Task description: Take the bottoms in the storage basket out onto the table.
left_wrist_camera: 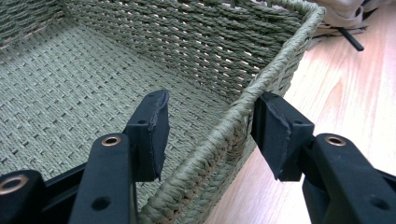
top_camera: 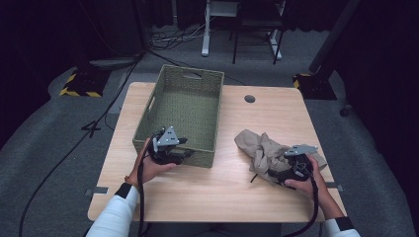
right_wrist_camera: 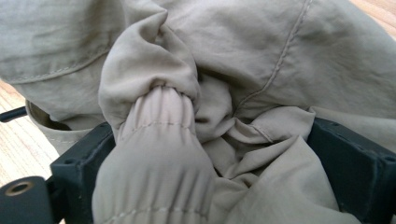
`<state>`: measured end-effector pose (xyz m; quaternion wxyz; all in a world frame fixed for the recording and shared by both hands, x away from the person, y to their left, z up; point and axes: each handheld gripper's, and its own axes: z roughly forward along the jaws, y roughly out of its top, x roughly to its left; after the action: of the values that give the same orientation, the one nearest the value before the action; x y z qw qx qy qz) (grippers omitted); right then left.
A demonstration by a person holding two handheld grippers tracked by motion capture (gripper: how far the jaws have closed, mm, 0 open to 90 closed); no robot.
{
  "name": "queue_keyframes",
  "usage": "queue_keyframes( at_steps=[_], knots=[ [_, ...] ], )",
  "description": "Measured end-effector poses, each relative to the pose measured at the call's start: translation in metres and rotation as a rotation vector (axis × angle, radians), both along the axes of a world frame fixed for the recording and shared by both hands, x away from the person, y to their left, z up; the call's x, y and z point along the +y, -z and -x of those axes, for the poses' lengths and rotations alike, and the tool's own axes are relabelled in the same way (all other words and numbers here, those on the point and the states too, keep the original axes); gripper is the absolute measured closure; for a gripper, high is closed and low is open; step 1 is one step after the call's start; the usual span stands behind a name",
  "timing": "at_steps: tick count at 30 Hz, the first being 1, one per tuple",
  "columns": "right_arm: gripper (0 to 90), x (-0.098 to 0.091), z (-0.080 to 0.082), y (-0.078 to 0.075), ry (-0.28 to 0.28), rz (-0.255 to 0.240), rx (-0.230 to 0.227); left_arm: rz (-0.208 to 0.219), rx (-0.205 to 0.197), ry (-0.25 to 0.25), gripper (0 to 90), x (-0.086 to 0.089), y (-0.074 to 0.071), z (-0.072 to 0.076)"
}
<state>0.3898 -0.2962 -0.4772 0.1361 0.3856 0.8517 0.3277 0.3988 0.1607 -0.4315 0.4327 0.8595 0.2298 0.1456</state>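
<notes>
High view: the left gripper point(top_camera: 170, 148) sits at the near rim of the green woven basket point(top_camera: 197, 79) on the wooden table point(top_camera: 207, 192), while the right gripper point(top_camera: 291, 170) is at the near edge of the crumpled beige jacket point(top_camera: 262, 148), which lies on the table to the right of the basket, apart from it. Left gripper view: the jaws straddle the basket's rim point(left_wrist_camera: 233, 116), one inside and one outside, released, with the pads not pressing on the weave. Right gripper view: bunched jacket fabric and an elastic cuff point(right_wrist_camera: 159, 135) fill the gap between the jaws, which are clenched on the jacket.
</notes>
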Motion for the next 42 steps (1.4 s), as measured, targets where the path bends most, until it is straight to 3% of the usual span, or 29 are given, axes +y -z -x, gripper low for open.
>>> queue_keyframes(
  at_steps=[18,28,42],
  knots=[
    [8.1,0.000,0.001,0.000,0.003,0.004,-0.004,-0.009,0.007,-0.075,46.0,0.046,-0.001,-0.005],
    [8.0,0.000,0.002,0.001,0.003,0.004,-0.004,-0.011,0.010,-0.124,46.0,0.064,-0.002,-0.012],
    [8.0,0.001,0.002,0.001,0.002,0.008,-0.004,-0.011,0.016,-0.148,45.6,0.080,-0.002,-0.017]
  ],
)
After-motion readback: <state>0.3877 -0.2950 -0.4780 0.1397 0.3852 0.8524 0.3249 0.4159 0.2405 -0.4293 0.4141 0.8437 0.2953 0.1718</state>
